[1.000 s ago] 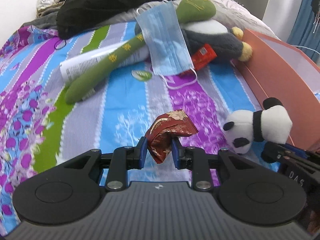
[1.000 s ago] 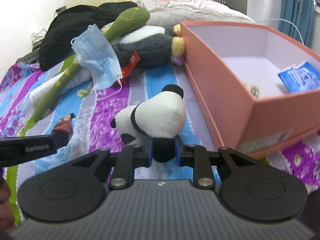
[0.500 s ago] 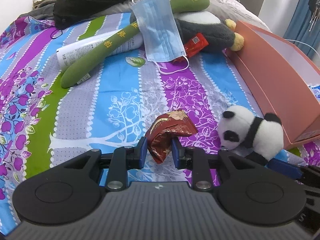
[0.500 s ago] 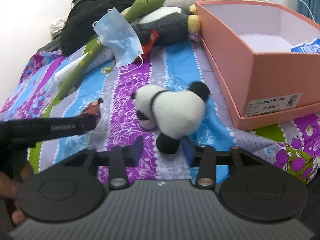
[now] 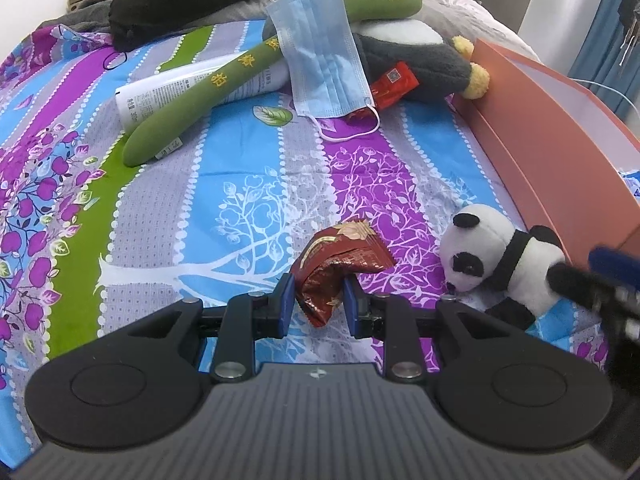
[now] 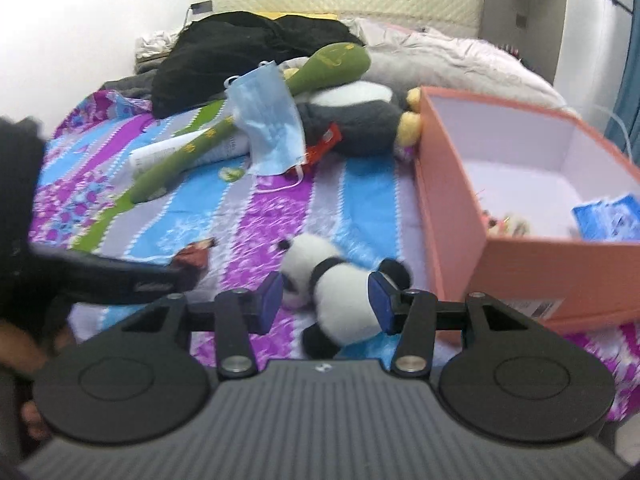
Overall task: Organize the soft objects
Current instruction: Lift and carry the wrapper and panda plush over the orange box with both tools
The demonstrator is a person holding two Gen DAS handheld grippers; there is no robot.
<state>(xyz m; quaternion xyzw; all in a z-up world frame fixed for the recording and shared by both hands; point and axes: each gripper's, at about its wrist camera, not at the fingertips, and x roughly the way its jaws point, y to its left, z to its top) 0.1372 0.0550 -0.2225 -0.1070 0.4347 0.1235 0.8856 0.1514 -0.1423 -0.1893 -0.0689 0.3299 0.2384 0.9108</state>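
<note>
We see two grippers above a striped floral bedsheet.
Left gripper fingers pinch a crumpled red foil snack packet; right gripper fingers have just opened wide around the small plush panda, beside the open salmon cardboard box.

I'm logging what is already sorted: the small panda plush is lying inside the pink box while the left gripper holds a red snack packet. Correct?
Not quite. The panda plush lies on the bedspread beside the pink box, not inside it, as the right wrist view shows. The left gripper does hold the red snack packet.

right gripper jaws just spread wide, no longer clamping panda plush; panda now lying loose on bedsheet between open fingers, tipped sideways
</note>
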